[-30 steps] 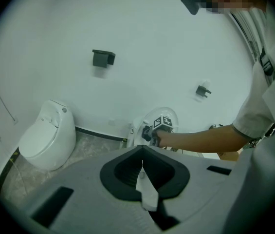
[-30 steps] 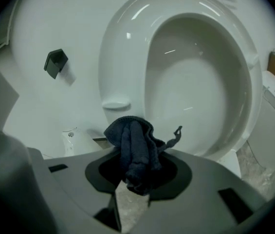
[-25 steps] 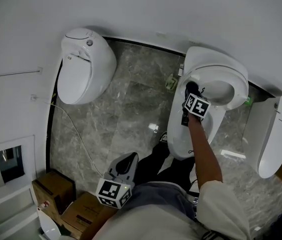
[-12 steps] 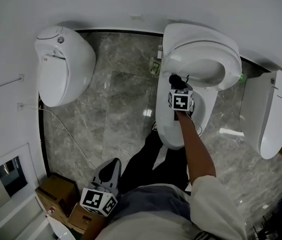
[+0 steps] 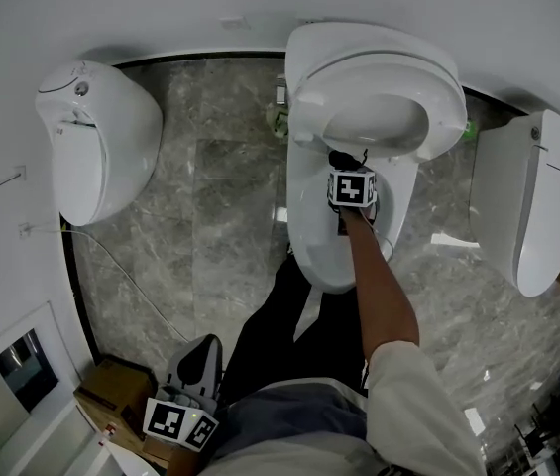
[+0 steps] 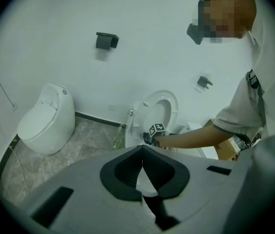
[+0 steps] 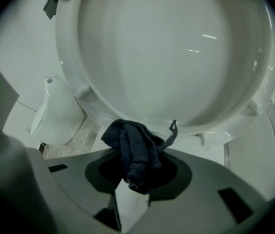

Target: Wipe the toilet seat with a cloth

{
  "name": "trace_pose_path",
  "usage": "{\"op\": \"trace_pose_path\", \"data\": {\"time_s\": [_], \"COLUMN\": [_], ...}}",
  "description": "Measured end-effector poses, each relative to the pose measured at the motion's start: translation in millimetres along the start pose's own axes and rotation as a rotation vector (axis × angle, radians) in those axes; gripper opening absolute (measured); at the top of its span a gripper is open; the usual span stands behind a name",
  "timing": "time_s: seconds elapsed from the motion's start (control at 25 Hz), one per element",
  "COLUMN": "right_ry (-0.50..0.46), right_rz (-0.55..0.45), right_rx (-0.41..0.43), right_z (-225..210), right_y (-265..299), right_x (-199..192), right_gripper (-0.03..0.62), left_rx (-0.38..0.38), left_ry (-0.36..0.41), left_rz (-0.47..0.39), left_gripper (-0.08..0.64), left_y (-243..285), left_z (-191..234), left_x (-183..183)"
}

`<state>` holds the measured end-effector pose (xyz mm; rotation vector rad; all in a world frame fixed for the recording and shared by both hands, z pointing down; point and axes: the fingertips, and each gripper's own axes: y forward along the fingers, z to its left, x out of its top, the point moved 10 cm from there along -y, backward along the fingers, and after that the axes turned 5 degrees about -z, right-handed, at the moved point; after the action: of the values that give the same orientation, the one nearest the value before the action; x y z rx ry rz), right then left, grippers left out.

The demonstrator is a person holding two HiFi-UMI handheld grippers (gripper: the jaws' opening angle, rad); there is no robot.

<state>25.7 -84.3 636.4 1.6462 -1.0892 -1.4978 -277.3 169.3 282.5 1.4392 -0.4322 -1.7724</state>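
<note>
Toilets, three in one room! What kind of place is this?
Probably a toilet showroom or test room, not a home bathroom. Three white ceramic toilets line one white wall: closed left toilet, open middle toilet, closed right toilet. Brown cardboard boxes sit on the grey marbled floor.

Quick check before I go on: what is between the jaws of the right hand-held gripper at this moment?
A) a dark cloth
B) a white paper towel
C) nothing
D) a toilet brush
A: the right gripper view shows the right hand-held gripper with its jaws closed on a bunched dark cloth, held just below the raised toilet seat.
</note>
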Motion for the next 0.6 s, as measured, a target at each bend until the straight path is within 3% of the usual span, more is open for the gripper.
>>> {"op": "trace_pose_path", "data": {"time_s": [0.28, 0.6], "right_ry": [0.039, 0.063], "right_rz": [0.031, 0.001], "right_rx": [-0.075, -0.112], "right_z": [-61.1, -103.5], "right_y": [-12.6, -43.3], "right_x": [-17.2, -13.5], "right_gripper": [0.114, 0.114], "left_rx": [-0.016, -0.063], "left_ry": [0.02, 0.05], "left_rz": [0.011, -0.005], "left_gripper": [0.005, 0.005], "left_y": [12.2, 20.5], "left_z": [-7.2, -34.8], "left_x": [-1.3, 0.8]}}
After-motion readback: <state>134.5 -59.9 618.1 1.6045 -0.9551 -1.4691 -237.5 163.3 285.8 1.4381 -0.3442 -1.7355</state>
